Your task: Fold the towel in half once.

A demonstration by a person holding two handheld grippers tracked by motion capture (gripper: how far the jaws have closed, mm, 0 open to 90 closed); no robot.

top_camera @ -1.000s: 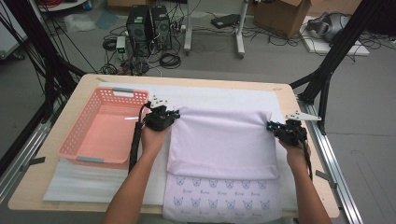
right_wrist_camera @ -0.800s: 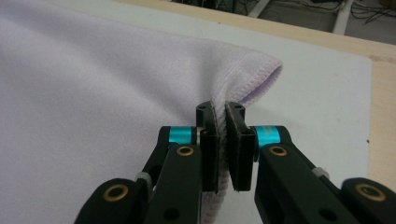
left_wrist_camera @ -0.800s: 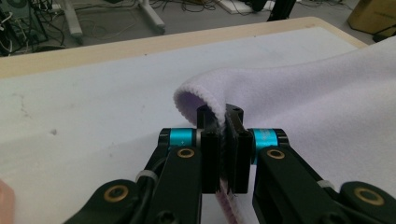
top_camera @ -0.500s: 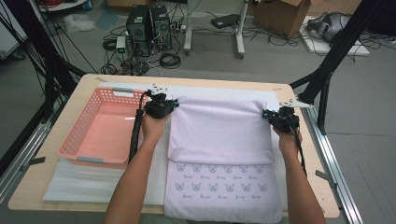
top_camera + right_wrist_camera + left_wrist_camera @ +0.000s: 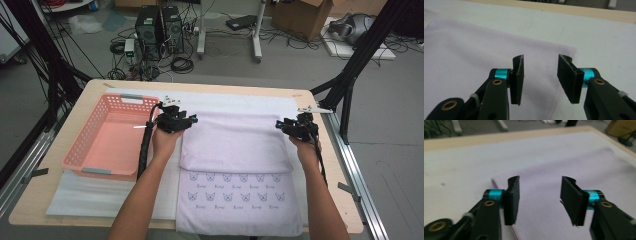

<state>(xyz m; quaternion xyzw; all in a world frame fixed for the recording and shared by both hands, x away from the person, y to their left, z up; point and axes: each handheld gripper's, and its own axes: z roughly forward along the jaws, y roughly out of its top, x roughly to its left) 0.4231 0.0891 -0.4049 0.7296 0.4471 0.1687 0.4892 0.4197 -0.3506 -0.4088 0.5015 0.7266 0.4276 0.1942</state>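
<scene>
1. Both grippers have carried the folded edge of the lilac cloth point(image 5: 235, 150) away from the person toward 12 o'clock since the earlier frames, so more of the printed near part now lies bare, and both pairs of jaws have just been opening with nothing left between the pads.
2. Nearest the person, at 6 o'clock on the table point(image 5: 320, 210), the cloth's single layer shows rows of small butterfly-like prints.
3. Beyond it the plain folded part lies flat on the white mat point(image 5: 100, 200), its far corners under the two grippers.
4. Left gripper point(image 5: 176, 120) sits at 10 o'clock of the cloth, jaws spread apart above the far left corner point(image 5: 499, 182), pads clear of the fabric.
5. Right gripper point(image 5: 295, 126) sits at 2 o'clock, jaws likewise spread above the far right corner point(image 5: 571, 50), gripping nothing.
6. At 9 o'clock, beside the left hand, stands the pink basket point(image 5: 75, 150).
</scene>
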